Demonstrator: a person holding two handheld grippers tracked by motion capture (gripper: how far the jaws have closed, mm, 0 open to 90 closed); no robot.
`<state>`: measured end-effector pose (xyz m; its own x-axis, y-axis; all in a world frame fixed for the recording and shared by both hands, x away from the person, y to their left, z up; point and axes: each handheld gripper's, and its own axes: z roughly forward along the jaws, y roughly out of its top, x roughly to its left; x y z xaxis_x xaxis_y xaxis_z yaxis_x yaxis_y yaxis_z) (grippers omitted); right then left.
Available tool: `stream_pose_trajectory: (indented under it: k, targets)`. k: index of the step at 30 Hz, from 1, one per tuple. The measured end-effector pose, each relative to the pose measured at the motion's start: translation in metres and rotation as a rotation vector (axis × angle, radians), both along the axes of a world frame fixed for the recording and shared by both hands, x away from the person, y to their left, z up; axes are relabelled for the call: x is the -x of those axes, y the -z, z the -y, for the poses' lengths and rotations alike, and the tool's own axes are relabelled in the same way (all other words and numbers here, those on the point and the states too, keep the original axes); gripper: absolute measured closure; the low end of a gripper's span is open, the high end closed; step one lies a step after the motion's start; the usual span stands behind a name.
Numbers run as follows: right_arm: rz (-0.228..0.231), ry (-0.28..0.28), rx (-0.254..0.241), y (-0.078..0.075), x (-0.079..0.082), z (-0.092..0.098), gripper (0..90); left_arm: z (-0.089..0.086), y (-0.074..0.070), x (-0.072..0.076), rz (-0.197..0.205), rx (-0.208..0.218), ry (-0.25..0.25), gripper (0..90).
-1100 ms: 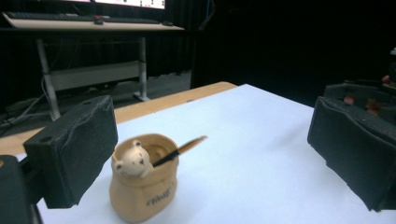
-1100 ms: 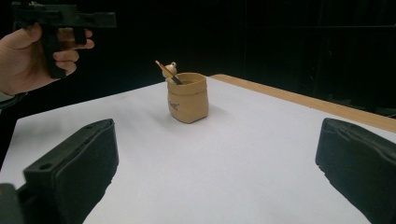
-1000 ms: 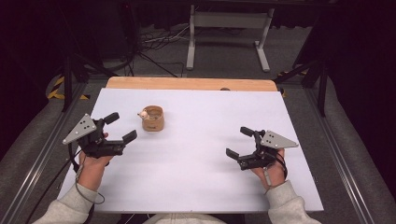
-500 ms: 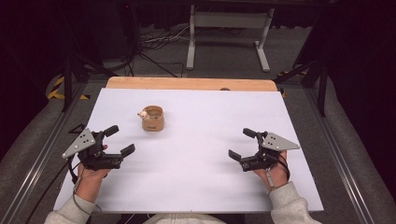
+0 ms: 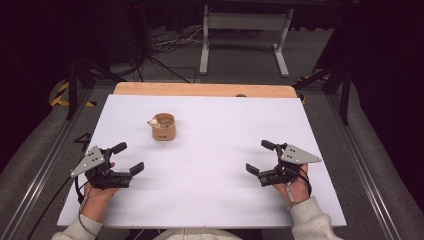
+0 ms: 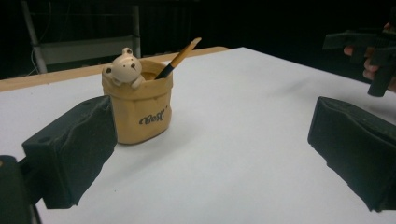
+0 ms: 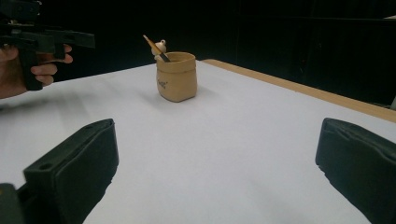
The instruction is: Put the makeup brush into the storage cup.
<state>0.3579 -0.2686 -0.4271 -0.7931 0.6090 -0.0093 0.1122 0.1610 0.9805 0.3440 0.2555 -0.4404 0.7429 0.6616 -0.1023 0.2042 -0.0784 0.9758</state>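
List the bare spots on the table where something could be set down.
Most of the white table is bare. Free patches: the wide middle between the left gripper and right gripper; the far right, from the cup across to the right edge; the strip behind the cup up to the wooden edge. Crowded only around the cup and at each gripper.

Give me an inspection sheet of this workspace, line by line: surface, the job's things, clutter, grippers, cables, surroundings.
Surface: white table top with a wooden strip along its far edge.
Job's things: tan cup standing upright left of centre, a small bear figure on its rim, a brush leaning inside.
Clutter: nothing seen.
Grippers: left gripper open, holding nothing; right gripper open, holding nothing; both apart from the cup.
Cables: a cable trails from the left gripper off the near edge; loose cables on the floor beyond.
Surroundings: dark room, grey metal stand behind the table.
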Motion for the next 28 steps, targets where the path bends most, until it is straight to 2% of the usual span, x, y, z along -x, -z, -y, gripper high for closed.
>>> stream_pose_trajectory:
  k: [2,5,8,11,21,28]
  targets:
    - [-0.001,-0.001,0.001,0.001,0.000,0.001,0.0,0.000,0.003,0.001,0.006,-0.019,-0.007,2.3]
    - [-0.004,0.003,0.004,0.003,0.000,0.002,0.0,-0.001,0.005,0.000,0.009,-0.020,-0.012,2.4]
    - [-0.006,0.010,0.010,0.005,0.000,0.003,0.0,-0.001,0.008,-0.001,0.022,-0.044,-0.016,2.4]
    - [-0.008,0.016,0.015,0.007,-0.001,0.005,0.0,0.000,0.011,-0.001,0.033,-0.092,-0.016,2.4]
    - [-0.013,0.019,0.008,0.009,-0.002,0.006,0.0,0.002,0.014,-0.002,0.029,-0.106,-0.011,2.2]
    - [-0.017,0.012,-0.003,0.008,-0.002,0.005,0.0,0.001,0.014,-0.003,0.021,-0.089,-0.009,2.2]
